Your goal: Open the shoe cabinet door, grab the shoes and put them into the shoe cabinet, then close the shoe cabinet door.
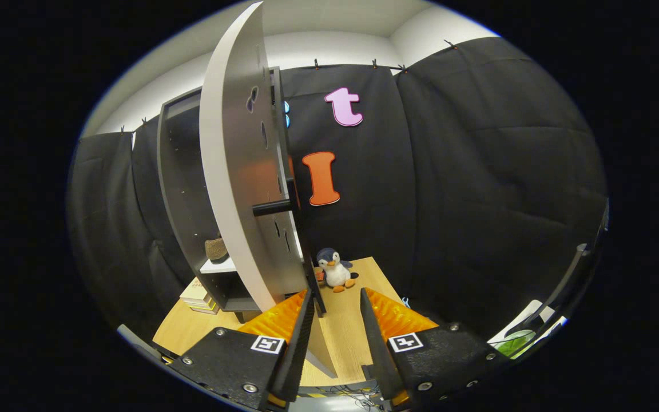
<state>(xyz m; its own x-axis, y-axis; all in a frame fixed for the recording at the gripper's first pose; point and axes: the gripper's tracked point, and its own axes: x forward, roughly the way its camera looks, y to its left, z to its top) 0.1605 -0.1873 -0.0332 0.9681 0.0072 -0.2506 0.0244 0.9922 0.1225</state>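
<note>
Tongs (336, 312) parted, holding nothing, cabinet door (238, 189) open edge-on just ahead of left finger, shoe (215, 249) on shelf inside

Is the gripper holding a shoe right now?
No. The gripper is open with bare tabletop between its fingers, and a shoe sits on a shelf inside the cabinet, behind the open door.

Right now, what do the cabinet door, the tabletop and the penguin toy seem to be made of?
Door: smooth pale laminated board, probably, with a matte sheen and drilled holes. Tabletop: light wood or wood-look laminate, with faint grain. Penguin: soft plush, fuzzy surface. The hand-held gripper is open, fingers near the door's lower edge.
</note>
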